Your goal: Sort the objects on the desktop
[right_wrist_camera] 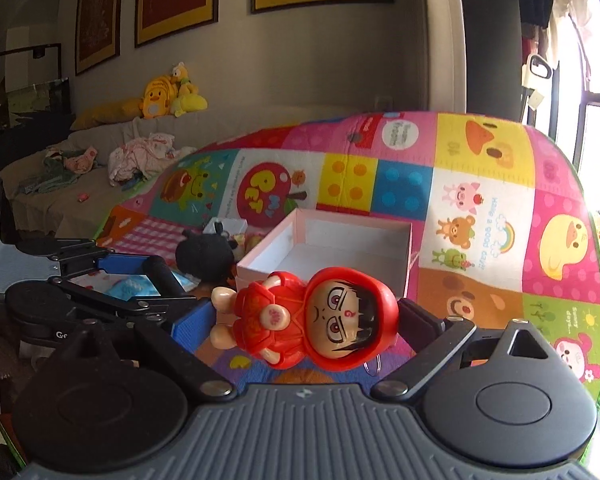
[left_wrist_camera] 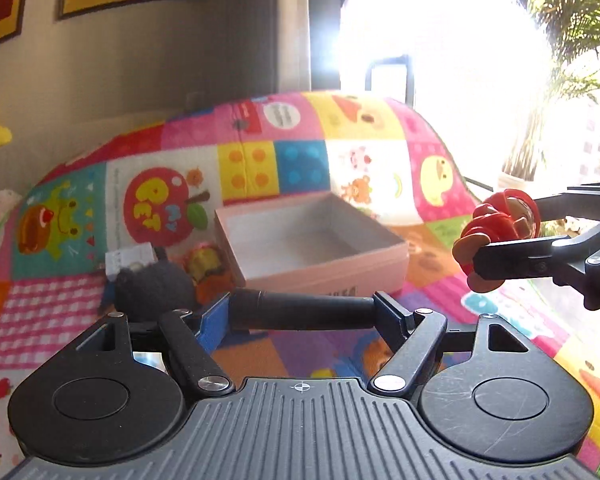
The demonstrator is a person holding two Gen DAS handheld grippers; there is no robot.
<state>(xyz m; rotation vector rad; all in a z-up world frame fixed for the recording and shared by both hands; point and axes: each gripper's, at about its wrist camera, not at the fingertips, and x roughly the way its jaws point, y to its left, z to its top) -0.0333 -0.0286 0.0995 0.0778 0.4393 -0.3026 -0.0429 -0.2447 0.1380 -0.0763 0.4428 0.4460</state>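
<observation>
Two hand-held grippers up, both loaded. The right hand-held gripper [right_wrist_camera: 304, 320] is clenched on a red hooded doll figurine [right_wrist_camera: 320, 316], held sideways in the air, pads on its feet end and on the top of its hood, head toward the right finger. From the left wrist view the same figurine [left_wrist_camera: 500, 236] hangs above the play mat's right edge, off to the right of the box.

The left hand-held gripper [left_wrist_camera: 300, 312] grasps a black cylindrical handle-like object [left_wrist_camera: 300, 308] lying crosswise between its pads; what it is cannot be told.

An open pink-walled cardboard box [right_wrist_camera: 404, 264] sits on the colourful play mat [right_wrist_camera: 480, 216], roughly mid-mat, and looks empty. Just beside its left wall lie a black fuzzy plush toy [right_wrist_camera: 208, 256], a small yellow-and-orange toy [left_wrist_camera: 206, 268] and a small white box [left_wrist_camera: 130, 258].

Handling judgement: the figurine looks like hard, glossy plastic, light, stiff, likely slippery on its rounded hood. The end-to-end grip risks pivoting; across the torso would seat better. The plush should be soft, light, forgiving, gripped anywhere on its bulk. The box is likely the sorting target.
</observation>
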